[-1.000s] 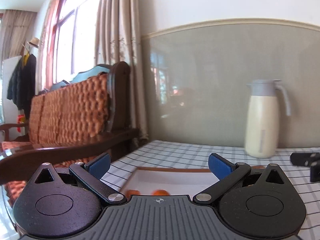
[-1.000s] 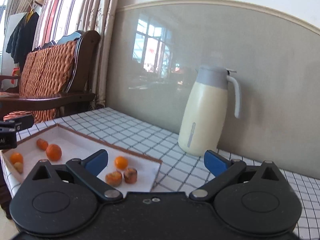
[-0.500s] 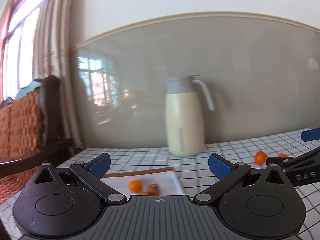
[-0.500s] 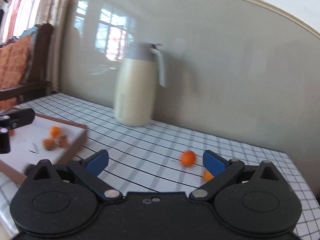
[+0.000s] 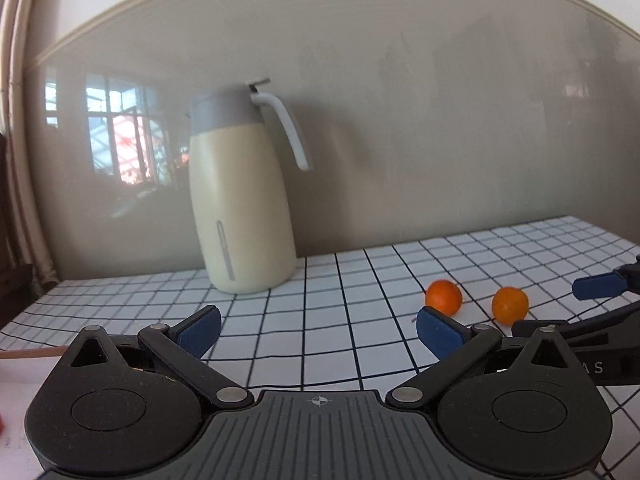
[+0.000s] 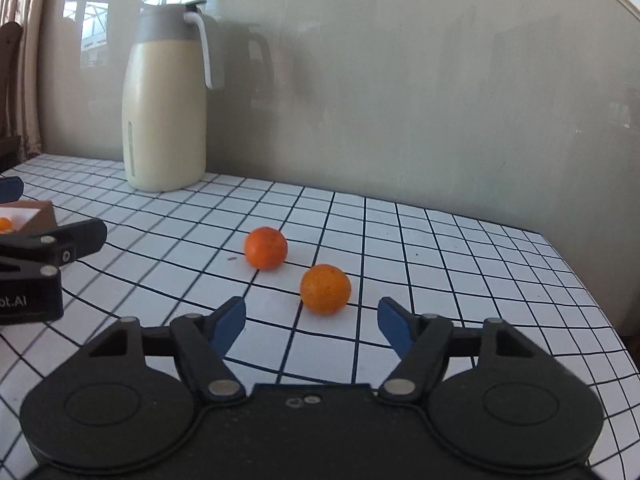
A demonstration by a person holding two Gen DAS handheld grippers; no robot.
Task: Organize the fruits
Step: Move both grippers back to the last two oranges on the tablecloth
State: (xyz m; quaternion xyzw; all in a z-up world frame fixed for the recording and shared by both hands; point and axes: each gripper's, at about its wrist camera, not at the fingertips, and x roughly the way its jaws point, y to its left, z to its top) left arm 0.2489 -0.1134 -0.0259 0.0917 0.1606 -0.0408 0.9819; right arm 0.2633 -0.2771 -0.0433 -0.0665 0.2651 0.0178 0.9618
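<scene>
Oranges lie loose on the checked worktop point(image 6: 440, 240); the nearer orange point(image 6: 325, 289) sits just ahead of the right tool point(image 6: 311, 325), its empty jaws closing to grab it. The left tool point(image 5: 318, 329) waits wide, empty.

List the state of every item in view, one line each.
Left gripper: open, nothing between its fingers.
Right gripper: jaws closing, empty, aimed at the nearer orange.
Nearer orange: loose on the tablecloth, ahead of the right gripper's fingers, untouched.
Farther orange: loose on the tablecloth, apart from the other.
Jug: upright by the wall, lid on.
Tray: at the left edge, holding some fruit.
</scene>
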